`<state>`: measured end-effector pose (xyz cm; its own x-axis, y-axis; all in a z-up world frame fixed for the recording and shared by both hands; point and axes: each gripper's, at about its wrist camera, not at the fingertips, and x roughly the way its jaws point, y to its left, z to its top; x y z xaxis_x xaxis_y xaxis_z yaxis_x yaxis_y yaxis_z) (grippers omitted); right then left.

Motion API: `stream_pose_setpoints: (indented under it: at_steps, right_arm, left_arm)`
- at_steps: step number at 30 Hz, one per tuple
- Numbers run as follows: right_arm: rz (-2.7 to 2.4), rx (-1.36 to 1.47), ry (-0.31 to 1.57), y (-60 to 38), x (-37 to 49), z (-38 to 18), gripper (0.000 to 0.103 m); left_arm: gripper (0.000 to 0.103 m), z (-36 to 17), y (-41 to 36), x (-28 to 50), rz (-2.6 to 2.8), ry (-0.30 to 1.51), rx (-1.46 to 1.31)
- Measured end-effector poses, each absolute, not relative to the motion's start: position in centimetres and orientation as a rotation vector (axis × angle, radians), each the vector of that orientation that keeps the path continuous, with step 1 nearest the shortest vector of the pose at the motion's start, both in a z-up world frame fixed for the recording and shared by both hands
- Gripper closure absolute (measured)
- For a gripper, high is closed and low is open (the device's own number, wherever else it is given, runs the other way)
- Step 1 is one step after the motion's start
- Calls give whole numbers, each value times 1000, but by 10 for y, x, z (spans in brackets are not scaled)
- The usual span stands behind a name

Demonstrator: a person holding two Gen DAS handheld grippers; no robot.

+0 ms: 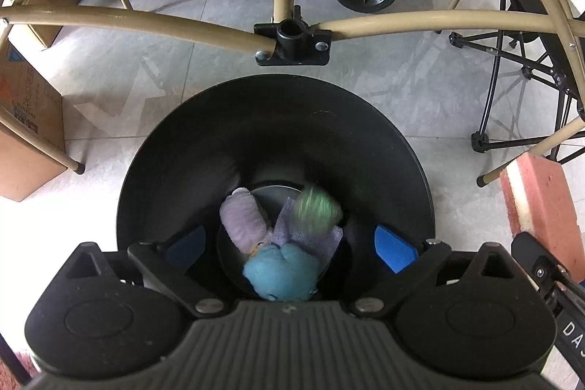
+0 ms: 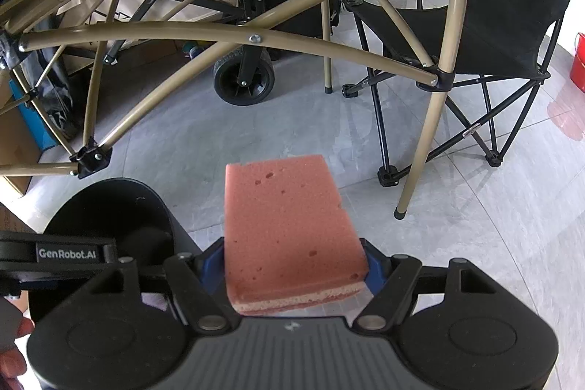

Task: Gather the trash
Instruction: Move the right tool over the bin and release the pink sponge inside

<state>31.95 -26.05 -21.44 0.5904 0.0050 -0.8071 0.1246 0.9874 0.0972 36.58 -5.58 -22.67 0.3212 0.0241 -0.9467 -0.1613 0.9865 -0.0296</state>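
Jaws of the left gripper (image 1: pixel 290 243) stand spread wide over the mouth of the black bin (image 1: pixel 384 141), with nothing between the blue pads (image 1: pixel 395 247); jaws of the right gripper (image 2: pixel 294 265) are clamped on the pink sponge (image 2: pixel 289 225), gripping its near end so that the far end juts forward over the grey tiled floor (image 2: pixel 475 207).

Left wrist view: at the bottom of the bin lie a lilac soft item (image 1: pixel 243 220), a blue soft item (image 1: pixel 279 271) nearest the camera, a greyish cloth (image 1: pixel 321 240) and a green item (image 1: pixel 316 211), the last blurred, so that its exact resting place cannot be told. The sponge shows at the right edge, outside the bin and just beside it.

Right wrist view: the bin sits near left, the sponge to its right and not yet above the opening. Tan folding-table legs (image 2: pixel 438 119) and a black camp chair (image 2: pixel 493 24) stand beyond.

Progress, as a judgement: several pieces are already collected; the sponge remains to be carried left over the opening and dropped. Whether more trash lies elsewhere is not shown.
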Motion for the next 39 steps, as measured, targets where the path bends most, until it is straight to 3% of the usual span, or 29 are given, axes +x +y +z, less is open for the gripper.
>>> stream_pose_setpoints:
  at_steps: [16, 39]
  right_arm:
    - [-10, 144, 899, -241, 310, -195, 31]
    - [169, 15, 920, -139, 310, -185, 31]
  left_arm:
    - [2, -206, -35, 349, 109, 1206, -122]
    - [2, -183, 73, 302, 238, 1157, -214]
